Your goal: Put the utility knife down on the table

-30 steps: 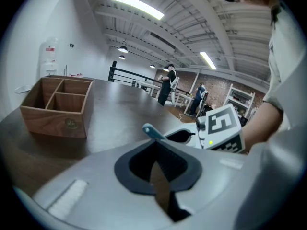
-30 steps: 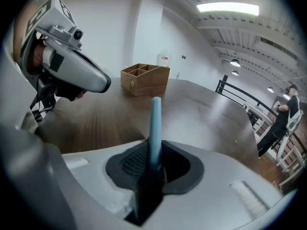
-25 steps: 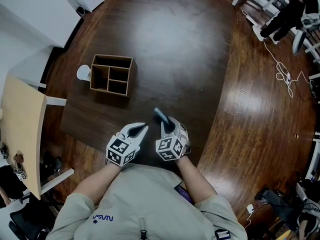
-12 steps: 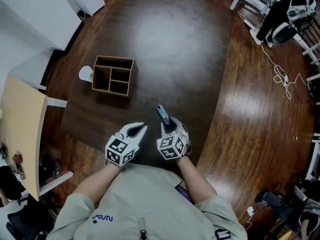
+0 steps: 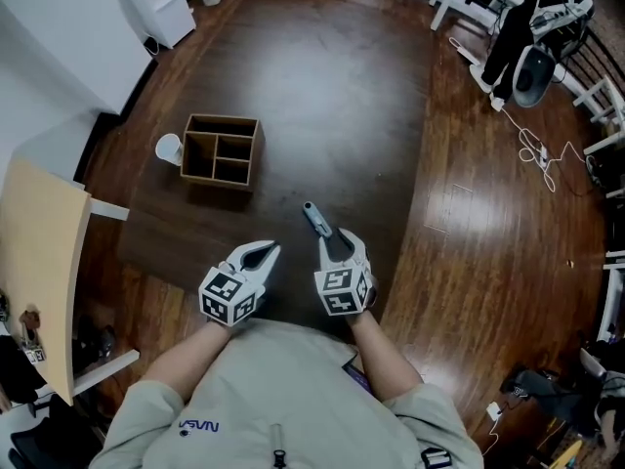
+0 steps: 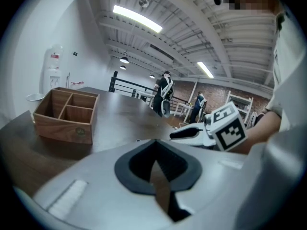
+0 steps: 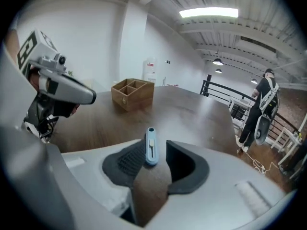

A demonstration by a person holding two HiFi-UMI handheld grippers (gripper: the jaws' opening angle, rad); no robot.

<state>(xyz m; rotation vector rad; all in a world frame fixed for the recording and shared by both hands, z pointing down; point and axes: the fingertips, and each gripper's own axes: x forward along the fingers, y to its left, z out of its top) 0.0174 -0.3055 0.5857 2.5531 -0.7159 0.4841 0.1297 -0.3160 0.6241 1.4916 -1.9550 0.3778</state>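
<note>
The light blue utility knife (image 5: 314,218) lies flat on the dark wooden table (image 5: 322,106), just past my right gripper's tips. My right gripper (image 5: 338,238) hangs above the knife's near end with its jaws open. In the right gripper view the knife (image 7: 150,146) shows through the gap of the right gripper (image 7: 156,143), close to the left pad, and no pad presses on it. To its left my left gripper (image 5: 270,250) is shut and empty, held over the table's near edge. In its own view the left gripper (image 6: 154,143) has its tips together.
A wooden box with compartments (image 5: 220,150) stands at the table's far left, a white cup (image 5: 168,148) beside it. A pale desk (image 5: 39,262) stands off the left side. Cables (image 5: 542,154) and gear lie on the floor at the right.
My right gripper's jaws have spread apart and drawn up and back from the knife, which stays on the table. The left gripper has lifted a little.
</note>
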